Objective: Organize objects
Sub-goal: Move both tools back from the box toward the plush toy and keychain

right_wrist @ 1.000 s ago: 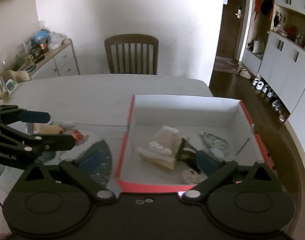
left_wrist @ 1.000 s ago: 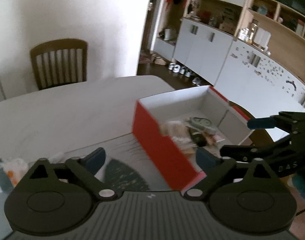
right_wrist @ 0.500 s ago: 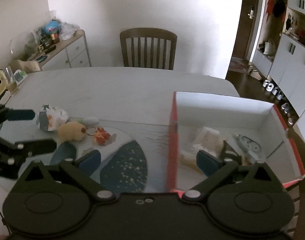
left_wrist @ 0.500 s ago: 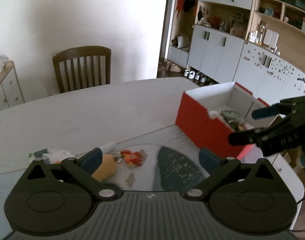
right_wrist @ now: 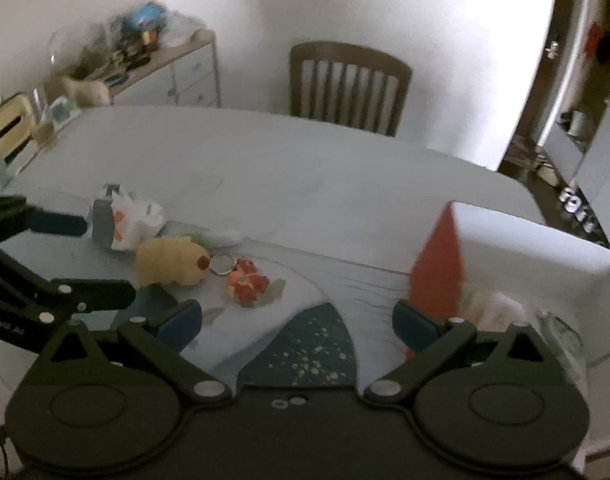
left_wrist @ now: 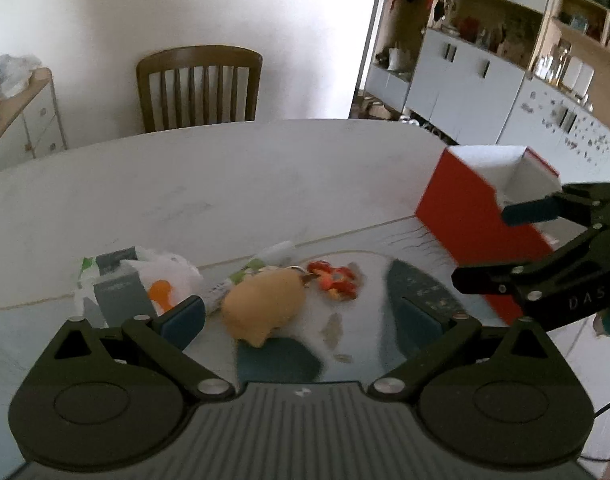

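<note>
A red box [left_wrist: 471,216] with a white inside stands at the table's right; it shows in the right wrist view [right_wrist: 439,268] with several items inside. A tan plush toy [left_wrist: 265,304] [right_wrist: 171,262] lies on the table with a key ring and an orange-red charm [left_wrist: 334,280] [right_wrist: 247,282] beside it. A white packet with grey cards [left_wrist: 133,286] [right_wrist: 123,222] lies to its left. My left gripper [left_wrist: 301,320] is open and empty, just short of the plush. My right gripper [right_wrist: 297,320] is open and empty, between the charm and the box.
A wooden chair [left_wrist: 199,86] stands at the table's far side. A sideboard [right_wrist: 165,68] with clutter stands at the back left. White cabinets and shelves [left_wrist: 485,76] line the right wall. A placemat with a dark blue patch [right_wrist: 305,352] covers the near table.
Both grippers have swung left, away from the red box, toward the plush toy, charm and packet. Both stayed open and empty.
</note>
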